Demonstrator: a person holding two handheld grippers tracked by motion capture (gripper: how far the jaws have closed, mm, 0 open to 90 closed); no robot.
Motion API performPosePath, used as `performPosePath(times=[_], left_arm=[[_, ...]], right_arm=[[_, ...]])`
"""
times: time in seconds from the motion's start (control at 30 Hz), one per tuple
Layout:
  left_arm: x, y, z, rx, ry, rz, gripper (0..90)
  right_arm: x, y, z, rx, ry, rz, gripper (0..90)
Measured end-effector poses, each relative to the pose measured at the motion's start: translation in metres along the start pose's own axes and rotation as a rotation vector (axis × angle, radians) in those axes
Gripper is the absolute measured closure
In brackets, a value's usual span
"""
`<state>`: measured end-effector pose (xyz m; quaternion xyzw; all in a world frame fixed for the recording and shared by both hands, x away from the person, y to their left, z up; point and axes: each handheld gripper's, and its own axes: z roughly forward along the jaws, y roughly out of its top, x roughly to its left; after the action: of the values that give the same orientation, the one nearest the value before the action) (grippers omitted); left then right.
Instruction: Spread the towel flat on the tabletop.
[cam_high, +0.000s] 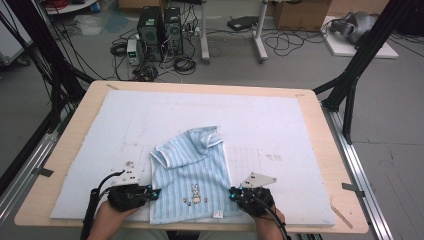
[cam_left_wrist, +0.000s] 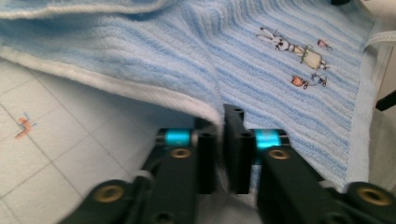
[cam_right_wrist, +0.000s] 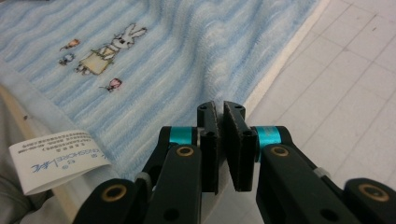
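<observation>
From above we see the towel (cam_high: 192, 175) lying rumpled on the pad (cam_high: 280, 125) at the near edge, with the left gripper (cam_high: 152, 193) at its left side and the right gripper (cam_high: 234, 194) at its right. In the left gripper view our jaws pinch the towel's white hem (cam_left_wrist: 140, 95). In the right gripper view the jaws pinch the towel's edge, near the label (cam_right_wrist: 56, 158).
</observation>
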<state>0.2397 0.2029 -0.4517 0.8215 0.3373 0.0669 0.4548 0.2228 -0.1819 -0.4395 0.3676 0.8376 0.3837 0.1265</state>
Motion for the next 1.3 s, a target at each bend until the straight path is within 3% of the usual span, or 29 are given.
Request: performPosePath(times=[0.1, 0.2, 0.33, 0.53, 0.63, 0.67, 0.73, 0.8, 1.0, 1.23, 1.3], left_arm=[[0.005, 0.004, -0.003, -0.058, 0.016, -0.017, 49.2], [0.012, 0.013, -0.010, -0.098, 0.027, -0.024, 45.1], [0.022, 0.024, -0.017, -0.123, 0.042, -0.039, 44.8], [0.031, 0.030, -0.028, -0.155, 0.073, -0.052, 44.2], [0.036, 0.034, -0.030, -0.163, 0.086, -0.053, 44.1], [0.038, 0.036, -0.030, -0.170, 0.092, -0.056, 44.2], [0.043, 0.039, -0.030, -0.181, 0.096, -0.065, 44.1], [0.048, 0.042, -0.030, -0.178, 0.102, -0.069, 43.9], [0.056, 0.057, -0.025, -0.184, 0.103, -0.061, 43.9], [0.059, 0.067, -0.012, -0.202, 0.088, -0.067, 44.0], [0.060, 0.071, -0.007, -0.202, 0.081, -0.072, 44.2]], right_arm=[[-0.002, 0.004, -0.002, -0.036, 0.014, 0.030, 64.8], [-0.007, 0.012, -0.005, -0.088, 0.002, 0.077, 48.4], [-0.016, 0.026, 0.000, -0.103, -0.038, 0.083, 41.1], [-0.029, 0.043, 0.036, -0.036, -0.101, 0.103, 43.9], [-0.035, 0.046, 0.054, 0.028, -0.114, 0.100, 52.8], [-0.035, 0.046, 0.054, 0.021, -0.130, 0.095, 58.8], [-0.037, 0.044, 0.050, 0.024, -0.101, 0.090, 78.8], [-0.033, 0.042, 0.047, 0.034, -0.107, 0.050, 85.2], [-0.027, 0.027, 0.029, 0.043, -0.108, 0.022, 85.6], [-0.029, 0.004, 0.003, 0.033, -0.116, 0.037, 84.7], [-0.032, 0.000, -0.002, 0.028, -0.111, 0.045, 77.0]])
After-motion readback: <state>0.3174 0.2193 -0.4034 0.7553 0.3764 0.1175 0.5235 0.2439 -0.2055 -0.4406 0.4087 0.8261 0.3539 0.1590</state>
